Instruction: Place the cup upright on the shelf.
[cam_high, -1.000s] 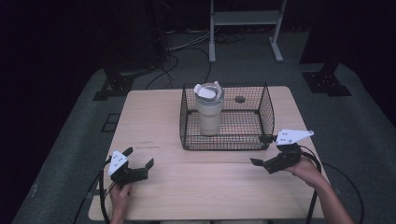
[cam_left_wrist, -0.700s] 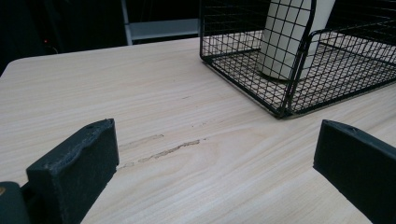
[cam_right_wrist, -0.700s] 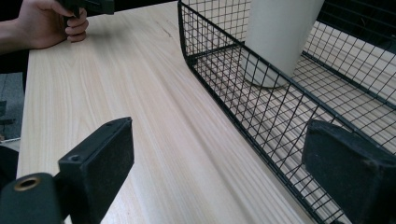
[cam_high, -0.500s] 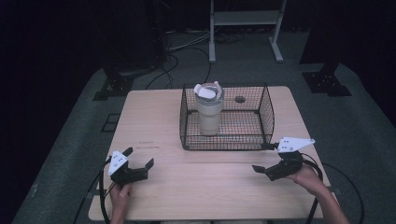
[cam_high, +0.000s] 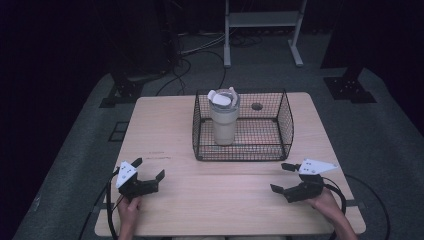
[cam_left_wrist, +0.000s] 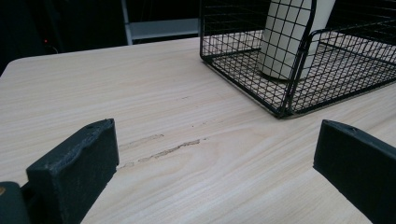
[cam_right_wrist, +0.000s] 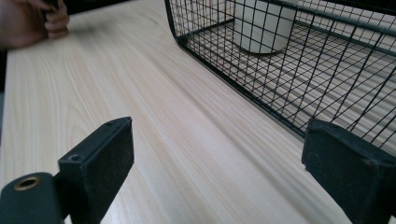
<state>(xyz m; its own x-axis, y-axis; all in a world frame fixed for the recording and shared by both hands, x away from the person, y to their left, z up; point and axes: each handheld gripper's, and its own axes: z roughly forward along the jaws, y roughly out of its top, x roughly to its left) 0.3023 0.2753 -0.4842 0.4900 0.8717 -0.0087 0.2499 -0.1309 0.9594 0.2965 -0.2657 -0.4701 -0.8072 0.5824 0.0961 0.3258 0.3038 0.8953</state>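
A black wire basket (cam_high: 285, 120) stands at the middle back of the wooden table (cam_high: 175, 125). Inside it, toward its left, a cream tumbler (cam_high: 223, 121) stands upright with a clear lid. My left gripper (cam_high: 148, 168) rests low near the table's front left, open, nothing between its jaws. My right gripper (cam_high: 281, 177) sits at the front right, open and empty as well, close to the basket's front right corner. In the left gripper view the basket (cam_left_wrist: 299, 74) and tumbler (cam_left_wrist: 285, 42) lie ahead to the right. The right gripper view has the basket (cam_right_wrist: 299, 93) close on the right.
The other hand (cam_right_wrist: 32, 21) grips its tool at the top left of the right gripper view. A small round hole (cam_high: 257, 106) marks the table behind the basket. Cables and a metal stand (cam_high: 260, 20) lie on the floor beyond the table.
My right gripper has moved down and toward the table's front edge, away from the basket. The left gripper has stayed where it was.
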